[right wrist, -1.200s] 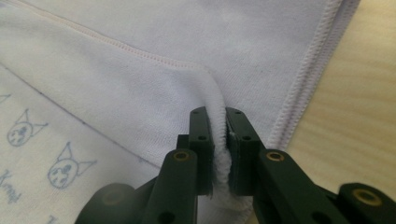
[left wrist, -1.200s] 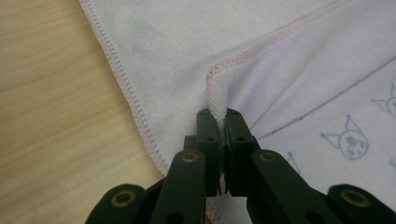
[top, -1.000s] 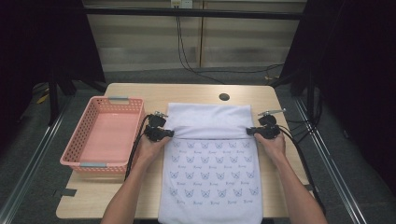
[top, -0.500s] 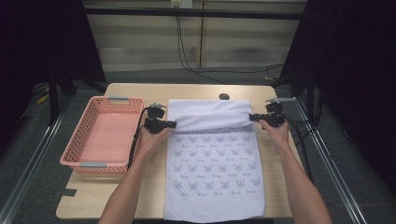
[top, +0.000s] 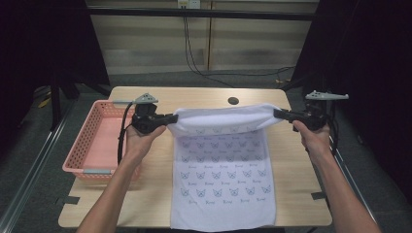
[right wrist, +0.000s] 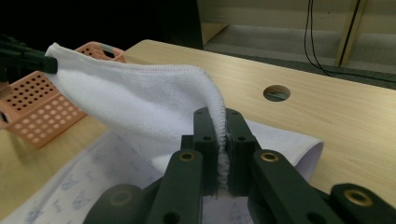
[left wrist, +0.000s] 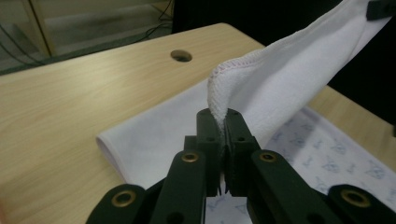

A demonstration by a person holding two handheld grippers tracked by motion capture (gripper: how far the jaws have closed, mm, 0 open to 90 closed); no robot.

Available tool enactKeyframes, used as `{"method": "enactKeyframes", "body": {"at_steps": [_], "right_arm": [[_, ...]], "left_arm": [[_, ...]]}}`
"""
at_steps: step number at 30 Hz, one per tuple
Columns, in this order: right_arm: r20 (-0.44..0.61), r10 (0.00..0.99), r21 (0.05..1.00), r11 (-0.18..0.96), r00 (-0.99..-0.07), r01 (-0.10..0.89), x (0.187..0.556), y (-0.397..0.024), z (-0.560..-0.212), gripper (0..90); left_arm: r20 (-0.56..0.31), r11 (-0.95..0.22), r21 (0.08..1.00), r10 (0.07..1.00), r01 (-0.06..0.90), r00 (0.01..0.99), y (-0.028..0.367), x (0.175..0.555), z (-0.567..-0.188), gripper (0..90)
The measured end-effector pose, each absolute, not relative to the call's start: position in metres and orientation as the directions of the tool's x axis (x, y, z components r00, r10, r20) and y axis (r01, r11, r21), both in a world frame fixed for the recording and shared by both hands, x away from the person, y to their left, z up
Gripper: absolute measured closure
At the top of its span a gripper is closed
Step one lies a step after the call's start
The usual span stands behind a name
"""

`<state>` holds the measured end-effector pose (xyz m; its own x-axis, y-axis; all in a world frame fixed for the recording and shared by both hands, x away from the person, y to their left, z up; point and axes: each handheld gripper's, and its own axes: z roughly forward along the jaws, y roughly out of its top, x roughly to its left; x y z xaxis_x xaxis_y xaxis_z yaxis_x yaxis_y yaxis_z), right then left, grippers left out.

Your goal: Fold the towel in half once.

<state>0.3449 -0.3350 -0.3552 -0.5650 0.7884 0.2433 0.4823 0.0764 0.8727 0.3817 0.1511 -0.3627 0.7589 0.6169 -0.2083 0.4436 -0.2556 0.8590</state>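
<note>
- Towel (top: 221, 160): white terry, faint butterfly print on the face, plain on the back. Lies down the middle of the bench (top: 291, 184), near end at or just over the near edge. Far end is lifted off the wood and curled over toward the person, strung between both tongs.
- L tongs (top: 167, 119): clenched on the far-left corner of the towel; in the left gripper view the stitched hem is pinched between the pads (left wrist: 223, 122).
- R tongs (top: 278, 114): clenched on the far-right corner; same pinch on the hem in the right gripper view (right wrist: 220, 122).
- Handling, my read: light, soft, fully limp. Sags between grips, no stiffness to hold a fold line, so both corners need to travel level & together or the edge goes skew.
- Nap looks grippy, not slippery; slip risk low. Hem is the thickest, firmest bit, so best hold is right on the corners as now.
- Not fragile; hard pinch is fine.
- Bench: pale wood laminate, smooth, rounded corners, round cable hole (top: 233, 101) near far edge.
- Basket (top: 82, 145): pink plastic, rectangular, perforated walls, at the left edge, apart from the towel.
</note>
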Motion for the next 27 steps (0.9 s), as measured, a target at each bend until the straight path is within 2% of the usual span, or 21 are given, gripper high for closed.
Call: {"method": "enactKeyframes", "body": {"at_steps": [6,8,9,10,11,16,18,20,22,27], "right_arm": [[0.227,0.773,0.894,0.076,-0.592,0.442,0.31,-0.337,-0.335,85.4],[0.233,0.757,0.913,0.044,-0.61,0.405,0.296,-0.338,-0.328,85.5],[0.242,0.747,0.923,0.02,-0.619,0.384,0.287,-0.338,-0.326,85.6],[0.236,0.743,0.927,0.02,-0.626,0.374,0.281,-0.338,-0.326,85.6],[0.229,0.736,0.929,0.03,-0.637,0.368,0.272,-0.337,-0.33,85.5],[0.236,0.707,0.908,0.083,-0.667,0.41,0.242,-0.335,-0.37,85.3],[0.249,0.7,0.881,0.123,-0.669,0.457,0.227,-0.336,-0.394,84.5],[0.244,0.719,0.853,0.161,-0.651,0.497,0.216,-0.337,-0.412,83.1],[0.29,0.713,0.823,0.154,-0.638,0.547,0.203,-0.34,-0.433,82.8],[0.32,0.701,0.787,0.178,-0.637,0.591,0.184,-0.343,-0.454,80.5]], "left_arm": [[-0.165,-0.261,0.89,0.578,0.373,0.799,0.158,0.349,-0.328,87.0],[-0.226,-0.201,0.901,0.539,0.384,0.812,0.163,0.335,-0.32,87.0],[-0.222,-0.201,0.905,0.53,0.375,0.819,0.163,0.328,-0.319,87.0],[-0.144,-0.265,0.904,0.548,0.335,0.824,0.162,0.317,-0.32,86.9],[-0.12,-0.293,0.899,0.549,0.325,0.827,0.162,0.312,-0.323,86.9],[-0.201,-0.301,0.871,0.506,0.389,0.839,0.166,0.287,-0.383,86.5],[-0.204,-0.324,0.857,0.499,0.4,0.842,0.165,0.277,-0.4,86.2],[-0.244,-0.328,0.842,0.475,0.428,0.845,0.165,0.265,-0.418,86.2],[-0.242,-0.39,0.806,0.468,0.445,0.85,0.16,0.254,-0.434,86.0],[-0.296,-0.415,0.765,0.453,0.493,0.841,0.159,0.241,-0.46,84.7]]}}
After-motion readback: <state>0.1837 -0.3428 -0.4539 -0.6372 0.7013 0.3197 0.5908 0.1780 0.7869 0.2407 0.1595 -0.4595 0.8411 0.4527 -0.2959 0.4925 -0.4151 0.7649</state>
